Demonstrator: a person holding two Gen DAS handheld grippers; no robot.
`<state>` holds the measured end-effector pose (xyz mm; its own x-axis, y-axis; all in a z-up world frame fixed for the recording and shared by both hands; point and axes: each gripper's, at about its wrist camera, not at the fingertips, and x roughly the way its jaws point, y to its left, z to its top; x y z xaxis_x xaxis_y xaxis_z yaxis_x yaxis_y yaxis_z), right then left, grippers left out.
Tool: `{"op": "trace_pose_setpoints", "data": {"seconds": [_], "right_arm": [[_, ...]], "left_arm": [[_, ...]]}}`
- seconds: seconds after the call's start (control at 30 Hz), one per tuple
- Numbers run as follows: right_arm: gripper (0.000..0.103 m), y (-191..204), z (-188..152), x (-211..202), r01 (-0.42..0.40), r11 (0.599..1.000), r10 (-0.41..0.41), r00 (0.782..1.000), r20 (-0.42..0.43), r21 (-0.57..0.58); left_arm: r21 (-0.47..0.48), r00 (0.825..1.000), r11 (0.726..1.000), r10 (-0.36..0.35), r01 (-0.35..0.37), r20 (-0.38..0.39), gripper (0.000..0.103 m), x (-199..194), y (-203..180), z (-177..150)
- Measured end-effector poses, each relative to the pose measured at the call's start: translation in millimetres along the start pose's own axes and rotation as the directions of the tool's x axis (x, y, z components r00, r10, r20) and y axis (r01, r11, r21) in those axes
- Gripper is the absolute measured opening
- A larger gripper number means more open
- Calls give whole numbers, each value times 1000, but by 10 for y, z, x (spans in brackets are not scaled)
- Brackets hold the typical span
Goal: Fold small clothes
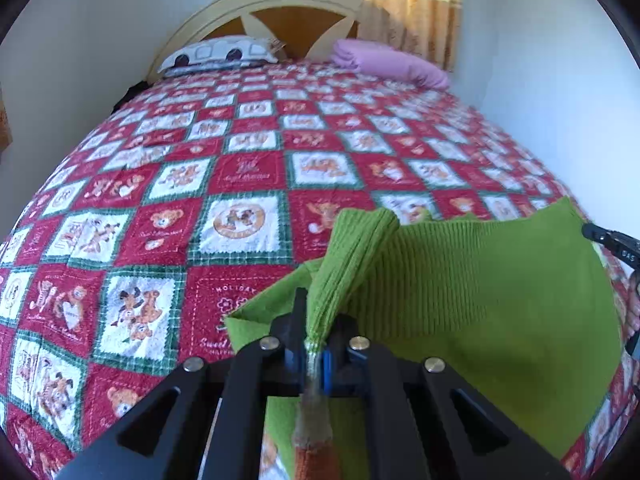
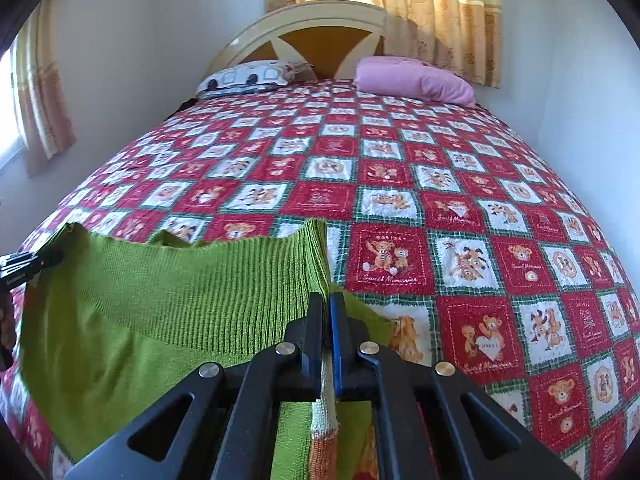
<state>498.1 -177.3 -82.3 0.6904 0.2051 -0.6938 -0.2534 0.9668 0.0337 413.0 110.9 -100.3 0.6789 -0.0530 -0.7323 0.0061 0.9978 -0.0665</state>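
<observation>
A small green knit garment (image 1: 492, 304) with a ribbed edge hangs stretched between my two grippers above the near end of the bed. My left gripper (image 1: 316, 340) is shut on its left ribbed corner, which bunches upward. My right gripper (image 2: 329, 320) is shut on the right ribbed corner of the green garment (image 2: 160, 304). Orange and white knit stripes show below the jaws in both views. The right gripper's tip shows at the right edge of the left wrist view (image 1: 612, 240). The left gripper's tip shows at the left edge of the right wrist view (image 2: 28, 264).
The bed is covered by a red, white and green teddy-bear quilt (image 1: 240, 168). At the headboard (image 2: 320, 40) lie a patterned white pillow (image 2: 252, 76) and a pink pillow (image 2: 416, 80). White walls stand at both sides, curtains hang behind.
</observation>
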Motion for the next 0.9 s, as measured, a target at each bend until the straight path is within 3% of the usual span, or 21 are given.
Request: {"op": "trace_pose_setpoints", "data": {"seconds": [0.1, 0.2, 0.27, 0.3, 0.33, 0.4, 0.43, 0.6, 0.7, 0.8, 0.87, 0.9], "right_arm": [[2, -8, -19, 264, 35, 999, -35, 998, -47, 9], [3, -52, -109, 526, 69, 997, -66, 989, -129, 23], [11, -71, -134, 507, 73, 997, -69, 988, -140, 20], [19, -83, -139, 434, 92, 996, -89, 988, -125, 16], [25, -90, -147, 340, 107, 994, -105, 989, -102, 12], [46, -105, -176, 78, 103, 995, -102, 994, -39, 20], [48, -103, -207, -83, 86, 996, -86, 996, -12, 28], [48, 144, -489, -663, -92, 996, 93, 995, 28, -19], [48, 340, -734, -736, -177, 982, 176, 984, -27, -64], [48, 365, -985, -622, -156, 986, 152, 986, -73, -54], [48, 334, -1197, -408, -117, 992, 108, 981, -159, -48], [48, 343, -1249, -388, -112, 992, 102, 982, -161, -57]], "left_arm": [[3, 998, 1000, 27, -27, -61, 8, 275, 4, -66], [-4, 995, 997, 83, -83, -53, 25, 310, 13, -126], [-8, 989, 989, 147, -147, -19, 60, 159, 25, -141], [-19, 987, 986, 164, -164, -2, 63, 62, 48, -158], [-30, 987, 986, 162, -161, 11, 64, -17, 74, -175], [-52, 992, 992, 121, -119, 38, 65, -252, 130, -264], [-56, 992, 991, 122, -120, 42, 66, -302, 133, -296], [-41, 996, 997, 71, -69, 48, 74, -571, -39, -687], [-41, 998, 997, 58, -58, 5, 74, -517, -129, -856], [-48, 994, 995, 90, -93, -54, 76, -376, -117, -1012], [-102, 996, 992, 73, -77, -48, 86, -356, -17, -1044], [-122, 996, 990, 68, -74, -54, 87, -361, 21, -1052]]}}
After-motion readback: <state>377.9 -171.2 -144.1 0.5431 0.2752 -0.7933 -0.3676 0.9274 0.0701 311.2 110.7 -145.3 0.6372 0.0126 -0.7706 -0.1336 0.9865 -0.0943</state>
